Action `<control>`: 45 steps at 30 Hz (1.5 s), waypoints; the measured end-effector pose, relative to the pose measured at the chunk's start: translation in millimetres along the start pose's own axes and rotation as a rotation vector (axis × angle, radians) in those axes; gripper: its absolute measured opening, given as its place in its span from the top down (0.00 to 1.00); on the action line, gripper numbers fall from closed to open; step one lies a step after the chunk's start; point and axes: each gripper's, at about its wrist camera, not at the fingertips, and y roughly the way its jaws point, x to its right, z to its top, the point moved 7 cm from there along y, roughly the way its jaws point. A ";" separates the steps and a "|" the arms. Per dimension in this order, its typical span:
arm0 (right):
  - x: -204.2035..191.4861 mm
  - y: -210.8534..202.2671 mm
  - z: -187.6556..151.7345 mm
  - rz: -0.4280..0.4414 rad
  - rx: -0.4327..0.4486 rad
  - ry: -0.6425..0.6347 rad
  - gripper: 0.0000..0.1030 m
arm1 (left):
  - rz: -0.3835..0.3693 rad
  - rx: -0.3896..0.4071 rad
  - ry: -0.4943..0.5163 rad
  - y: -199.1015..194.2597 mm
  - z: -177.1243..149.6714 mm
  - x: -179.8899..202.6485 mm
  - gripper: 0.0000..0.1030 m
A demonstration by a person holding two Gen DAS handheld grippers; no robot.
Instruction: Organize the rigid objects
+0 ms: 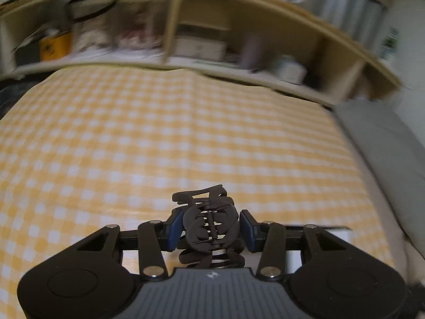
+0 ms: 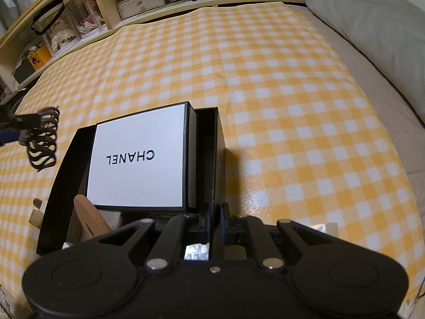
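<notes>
A black hair claw clip point(image 1: 209, 228) hangs above the yellow checked cloth point(image 1: 159, 138), with my left gripper point(image 1: 211, 230) shut on it, its blue pads point(image 1: 175, 228) pressing both sides. From the right wrist view the same clip point(image 2: 42, 139) floats left of the box, off the cloth. A black box point(image 2: 66, 175) lies there with a white CHANEL lid point(image 2: 138, 156) resting across its opening. My right gripper point(image 2: 215, 220) is shut on the box's thin right wall point(image 2: 212, 143).
A brown wooden piece point(image 2: 90, 218) sticks out of the box near its front left corner, and a small wooden item point(image 2: 37, 210) lies just outside it. Shelves point(image 2: 138, 2) with boxes line the far edge. A grey pillow point(image 2: 372, 26) lies at the right.
</notes>
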 end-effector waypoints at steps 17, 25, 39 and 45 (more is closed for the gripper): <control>0.2 0.0 -0.3 0.001 0.000 0.005 0.92 | 0.005 -0.073 0.312 15.8 -26.6 75.1 0.54; 0.3 0.0 -0.5 0.002 0.000 0.006 0.92 | -0.008 -0.077 0.330 12.5 -31.3 72.6 0.35; 1.5 0.0 -0.5 0.002 0.000 0.006 0.92 | -0.048 -0.180 0.241 23.4 -47.4 56.3 0.49; 1.6 0.1 -0.5 0.001 0.000 0.006 0.92 | -0.052 -0.151 0.291 22.4 -53.6 60.4 0.52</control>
